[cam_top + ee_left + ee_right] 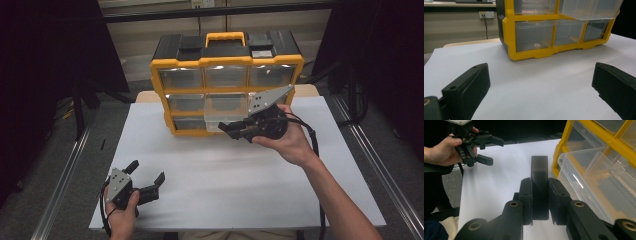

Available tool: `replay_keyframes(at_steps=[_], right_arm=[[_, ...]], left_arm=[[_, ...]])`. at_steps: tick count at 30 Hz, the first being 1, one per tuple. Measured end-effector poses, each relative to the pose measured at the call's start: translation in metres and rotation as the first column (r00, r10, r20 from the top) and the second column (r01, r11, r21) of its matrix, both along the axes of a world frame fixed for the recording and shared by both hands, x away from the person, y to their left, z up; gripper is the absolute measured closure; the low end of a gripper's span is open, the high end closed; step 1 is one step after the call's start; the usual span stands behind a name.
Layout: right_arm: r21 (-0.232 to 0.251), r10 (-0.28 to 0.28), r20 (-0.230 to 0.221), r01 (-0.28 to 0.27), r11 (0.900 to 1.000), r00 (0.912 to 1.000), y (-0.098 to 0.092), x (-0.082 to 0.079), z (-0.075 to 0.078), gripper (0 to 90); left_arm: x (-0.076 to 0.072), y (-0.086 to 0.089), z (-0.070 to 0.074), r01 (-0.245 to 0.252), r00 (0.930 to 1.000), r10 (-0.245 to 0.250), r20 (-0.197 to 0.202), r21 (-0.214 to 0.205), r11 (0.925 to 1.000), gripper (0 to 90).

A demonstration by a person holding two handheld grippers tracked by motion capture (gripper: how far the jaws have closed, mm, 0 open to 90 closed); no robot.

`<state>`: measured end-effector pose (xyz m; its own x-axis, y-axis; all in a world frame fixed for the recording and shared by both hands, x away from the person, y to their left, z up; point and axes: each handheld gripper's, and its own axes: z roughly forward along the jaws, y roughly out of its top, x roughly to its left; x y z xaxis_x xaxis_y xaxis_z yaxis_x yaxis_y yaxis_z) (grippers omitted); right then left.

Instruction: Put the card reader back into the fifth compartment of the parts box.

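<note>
While the right gripper pinches a small black block between its jaws beside the pulled-out clear drawer of the yellow organizer, the left gripper rests spread and empty, well apart near the front of the white table. Judging by this, the drawer is opened and the block picked up; placing it inside and closing remain.
</note>
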<state>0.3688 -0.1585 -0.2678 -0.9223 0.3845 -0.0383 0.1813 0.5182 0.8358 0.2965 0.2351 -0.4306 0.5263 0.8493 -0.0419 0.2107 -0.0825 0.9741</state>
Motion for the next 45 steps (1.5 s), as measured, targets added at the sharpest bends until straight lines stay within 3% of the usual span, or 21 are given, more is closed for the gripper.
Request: replay_keyframes(at_steps=[23,32,45], right_arm=[[-0.019,-0.028,0.018,0.028,0.9994,0.9994,-0.002,0.015,0.036,74.1],[-0.052,-0.050,0.025,0.051,0.9973,0.9984,0.001,0.027,0.051,74.1],[-0.097,-0.075,0.016,0.076,0.9924,0.9970,0.012,0.038,0.060,74.1]], left_arm=[[0.000,0.000,0.000,0.000,1.0000,0.000,0.001,0.004,1.0000,1.7],[0.000,0.000,0.000,0.000,1.0000,0.000,0.001,-0.001,1.0000,1.7],[0.000,0.000,0.000,0.000,1.0000,0.000,0.001,-0.003,1.0000,1.7]])
